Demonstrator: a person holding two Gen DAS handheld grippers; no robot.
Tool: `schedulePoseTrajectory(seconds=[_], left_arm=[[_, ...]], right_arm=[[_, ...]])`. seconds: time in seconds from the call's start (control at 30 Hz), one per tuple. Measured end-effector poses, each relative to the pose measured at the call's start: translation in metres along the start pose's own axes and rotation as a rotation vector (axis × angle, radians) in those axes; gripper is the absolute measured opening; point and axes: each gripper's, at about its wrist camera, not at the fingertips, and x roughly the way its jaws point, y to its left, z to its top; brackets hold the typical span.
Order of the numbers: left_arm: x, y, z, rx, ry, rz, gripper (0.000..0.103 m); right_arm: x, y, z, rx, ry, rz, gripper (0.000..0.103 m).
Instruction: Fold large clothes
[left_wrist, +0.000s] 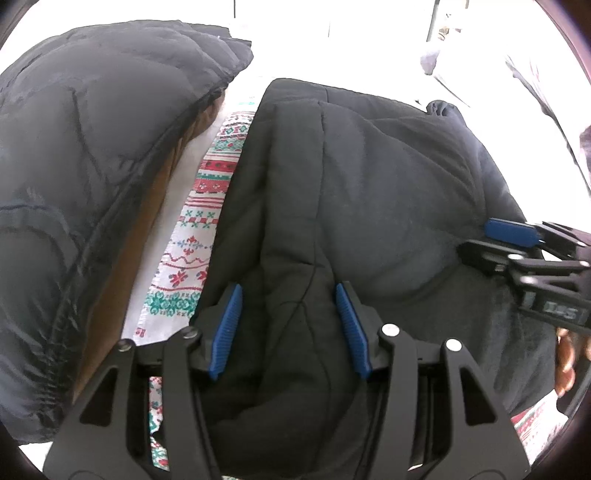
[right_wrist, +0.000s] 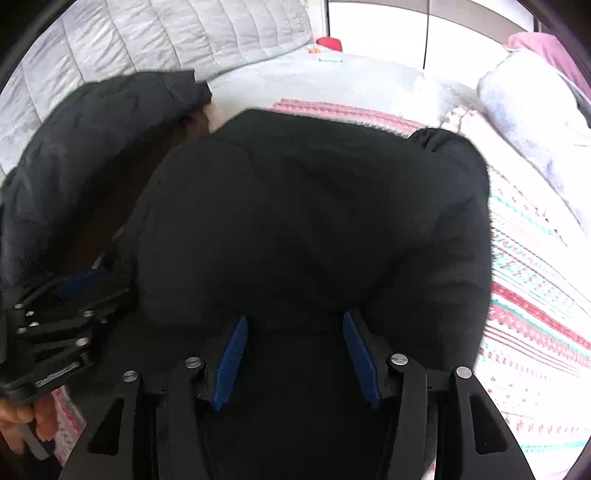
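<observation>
A bulky black padded garment (left_wrist: 369, 192) lies folded on a patterned white, red and green blanket (left_wrist: 195, 225). It fills the middle of the right wrist view (right_wrist: 314, 221). My left gripper (left_wrist: 288, 295) is open, its blue pads either side of a raised fold of the black fabric. My right gripper (right_wrist: 295, 325) is open too, with the garment's near edge between its pads. The right gripper shows at the right of the left view (left_wrist: 517, 236); the left gripper shows at the lower left of the right view (right_wrist: 74, 291).
A second dark quilted jacket with a brown lining (left_wrist: 81, 166) lies to the left, also seen in the right view (right_wrist: 92, 147). A grey quilted cover (right_wrist: 147, 37) lies behind, pillows (right_wrist: 535, 110) at the right, a red object (right_wrist: 330, 43) at the back.
</observation>
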Motion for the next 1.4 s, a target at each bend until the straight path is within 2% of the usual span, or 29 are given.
schedulePoseTrajectory(seconds=[0.1,0.2,0.3,0.43,0.57,0.67,0.77,0.87,0.93,0.97,1.07,1.1,1.23,1.3,1.4], left_arm=[[-0.002,0.000,-0.001,-0.002,-0.002,0.002,0.056],[-0.003,-0.001,-0.002,0.004,-0.005,0.006,0.056],[-0.006,-0.002,-0.001,0.005,-0.009,0.002,0.056],[-0.027,0.010,-0.001,-0.045,-0.015,-0.059,0.057],[-0.044,0.034,-0.016,-0.129,-0.027,-0.114,0.073],[-0.043,0.047,-0.022,-0.197,0.002,-0.165,0.073],[-0.052,0.042,-0.026,-0.187,-0.007,-0.141,0.073],[-0.059,0.043,-0.029,-0.190,-0.014,-0.151,0.073],[-0.050,0.050,-0.030,-0.204,0.017,-0.156,0.078],[-0.042,0.054,-0.032,-0.228,0.048,-0.160,0.085],[-0.024,0.070,-0.037,-0.331,0.122,-0.225,0.096],[-0.021,0.073,-0.038,-0.347,0.131,-0.227,0.100],[-0.013,0.064,-0.038,-0.305,0.138,-0.213,0.100],[-0.005,0.060,-0.042,-0.320,0.169,-0.242,0.100],[-0.003,0.058,-0.042,-0.320,0.177,-0.255,0.100]], right_arm=[[-0.031,-0.002,-0.014,0.033,-0.026,0.026,0.055],[-0.056,0.002,-0.035,-0.008,-0.027,0.007,0.055],[-0.064,-0.005,-0.053,0.001,-0.025,0.004,0.055],[-0.074,-0.026,-0.057,0.108,-0.061,0.049,0.055],[-0.084,-0.047,-0.057,0.183,-0.096,0.087,0.059],[-0.082,-0.067,-0.062,0.273,-0.096,0.114,0.061],[-0.073,-0.080,-0.073,0.337,-0.072,0.158,0.062],[-0.068,-0.085,-0.083,0.356,-0.053,0.198,0.063],[-0.068,-0.090,-0.088,0.374,-0.057,0.224,0.067],[-0.065,-0.094,-0.090,0.393,-0.055,0.247,0.068],[-0.067,-0.101,-0.097,0.433,-0.053,0.285,0.069],[-0.066,-0.104,-0.098,0.444,-0.054,0.296,0.069],[-0.058,-0.120,-0.094,0.505,-0.058,0.345,0.070],[-0.050,-0.135,-0.088,0.552,-0.063,0.395,0.080],[-0.025,-0.162,-0.068,0.664,-0.062,0.466,0.084]])
